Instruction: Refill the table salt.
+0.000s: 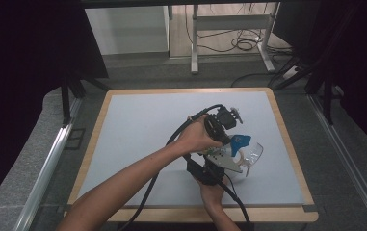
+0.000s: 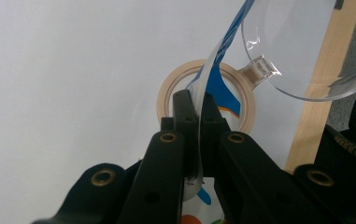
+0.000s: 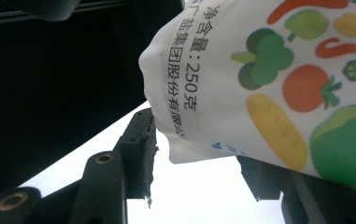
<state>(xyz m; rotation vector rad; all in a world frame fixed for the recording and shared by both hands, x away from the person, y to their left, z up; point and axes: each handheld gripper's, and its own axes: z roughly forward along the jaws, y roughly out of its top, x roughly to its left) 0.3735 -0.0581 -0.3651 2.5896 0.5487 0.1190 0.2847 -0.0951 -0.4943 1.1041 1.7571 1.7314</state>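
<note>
While both grippers' fingers clamp it, the white bag [image 3: 269,84] shows printed vegetables and black lettering.

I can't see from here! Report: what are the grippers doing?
Left gripper shut on white printed bag's edge. Right gripper holds bag's body. Clear plastic bowl, tape roll close below.

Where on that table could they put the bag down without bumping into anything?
The whole left half of the table, from its wooden left rim to the forearm, lies bare, as does the far strip along the back edge. The crowded spot is right of centre, where the bag, clear bowl and tape roll cluster.
</note>
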